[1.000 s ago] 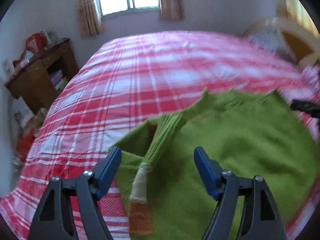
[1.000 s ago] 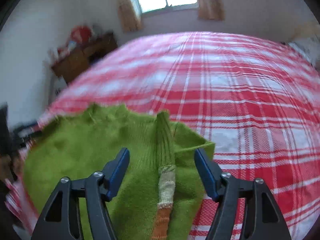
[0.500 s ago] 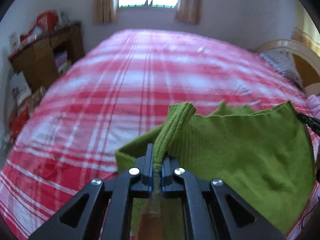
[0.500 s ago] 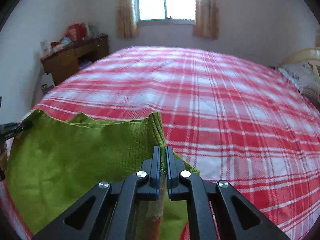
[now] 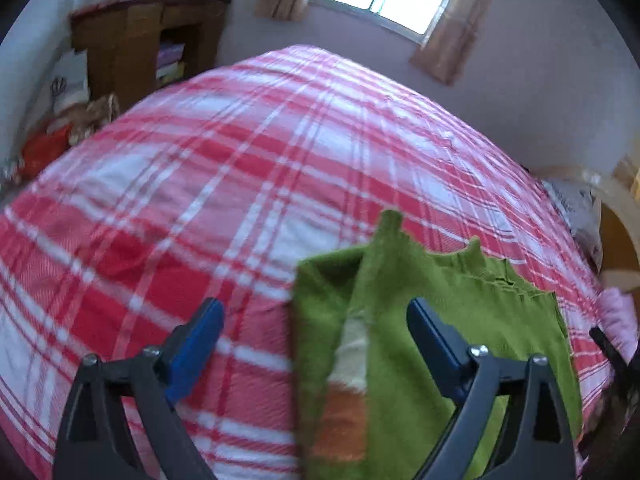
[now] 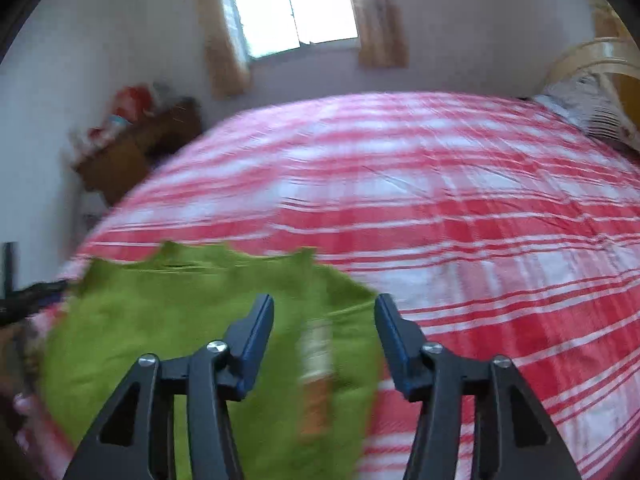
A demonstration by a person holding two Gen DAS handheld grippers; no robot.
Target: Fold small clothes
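Left wrist: green sweater [image 5: 440,320] under spread left gripper [image 5: 316,332]; right gripper [image 6: 324,332] (blurred) likewise spread.

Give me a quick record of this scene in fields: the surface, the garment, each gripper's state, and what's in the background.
surface: bed with red and white plaid sheet
garment: green knit sweater lying on the sheet, its sleeves laid over the body, their cuffs banded cream and orange
left gripper: open, holding nothing, over the sweater's edge
right gripper: open, holding nothing, over the other sleeve cuff
background: window with curtains, wooden cabinet
image quality: motion blur in both views
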